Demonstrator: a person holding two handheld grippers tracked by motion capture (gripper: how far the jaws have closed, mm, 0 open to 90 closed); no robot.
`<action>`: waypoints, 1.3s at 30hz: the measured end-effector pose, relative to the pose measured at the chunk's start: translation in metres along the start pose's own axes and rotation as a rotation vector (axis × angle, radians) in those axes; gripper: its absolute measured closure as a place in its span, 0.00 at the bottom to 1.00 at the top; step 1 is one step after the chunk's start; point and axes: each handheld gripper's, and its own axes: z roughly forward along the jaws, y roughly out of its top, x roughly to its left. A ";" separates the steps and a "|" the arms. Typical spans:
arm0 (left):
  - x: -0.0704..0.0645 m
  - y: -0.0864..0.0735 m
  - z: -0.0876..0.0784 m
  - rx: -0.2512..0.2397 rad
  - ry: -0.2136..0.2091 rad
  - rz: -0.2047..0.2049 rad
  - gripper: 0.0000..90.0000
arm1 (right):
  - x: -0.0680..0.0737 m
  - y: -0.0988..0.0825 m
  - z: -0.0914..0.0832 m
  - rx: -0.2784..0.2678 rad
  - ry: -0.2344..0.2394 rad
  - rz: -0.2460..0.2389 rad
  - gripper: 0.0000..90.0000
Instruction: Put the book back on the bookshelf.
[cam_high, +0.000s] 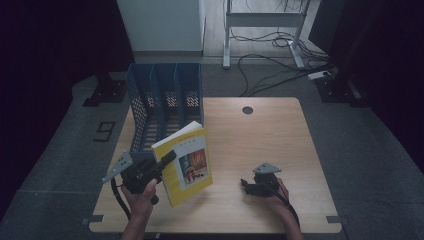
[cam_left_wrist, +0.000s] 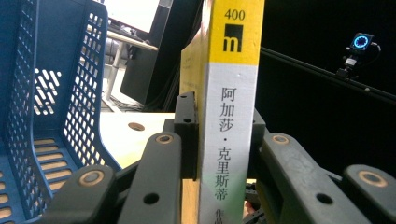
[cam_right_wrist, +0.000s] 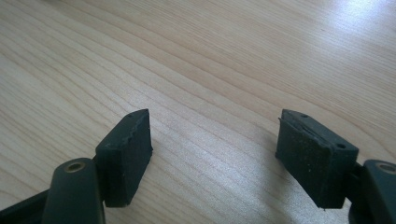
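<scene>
1. A light wooden rectangular table (cam_high: 280, 135) is seen from above, with a person's two forearms coming in from the 6 o'clock edge, each hand holding a black two-jaw gripper.
2. The left gripper (cam_high: 167, 157) sits at about 8 o'clock on the table. Its jaws are clamped on a yellow paperback book with a picture on its cover (cam_high: 186, 162).
3. The book is lifted off the tabletop and tilted, its top edge leaning toward 1 o'clock. It hangs just in front of the file rack, at the rack's 5 o'clock corner.
4. In the left gripper view, the book's spine (cam_left_wrist: 231, 116) stands upright between the two black pads (cam_left_wrist: 187, 130), which press on it from either side. The spine is yellow at the top, white below, and printed with black characters.
5. A blue perforated plastic file rack with three upright slots (cam_high: 167, 97) stands at about 10 o'clock on the table. In the left gripper view its blue mesh wall (cam_left_wrist: 56, 116) is at 9 o'clock of the book.
6. The right gripper (cam_high: 247, 184) rests low at about 5 o'clock on the table, well apart from the book.
7. In the right gripper view, its two black pads (cam_right_wrist: 126, 151) stand wide apart with nothing between them, over bare wood (cam_right_wrist: 210, 70).
</scene>
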 end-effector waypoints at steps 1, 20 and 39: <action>0.000 0.000 0.000 0.002 0.000 0.001 0.84 | 0.000 0.000 0.000 0.000 0.000 0.000 0.29; 0.003 0.020 -0.009 -0.049 0.058 -0.004 0.84 | -0.002 -0.001 -0.001 -0.001 -0.008 0.009 0.29; 0.021 0.044 -0.010 -0.081 0.142 -0.018 0.84 | -0.001 -0.002 -0.002 -0.001 -0.015 0.017 0.29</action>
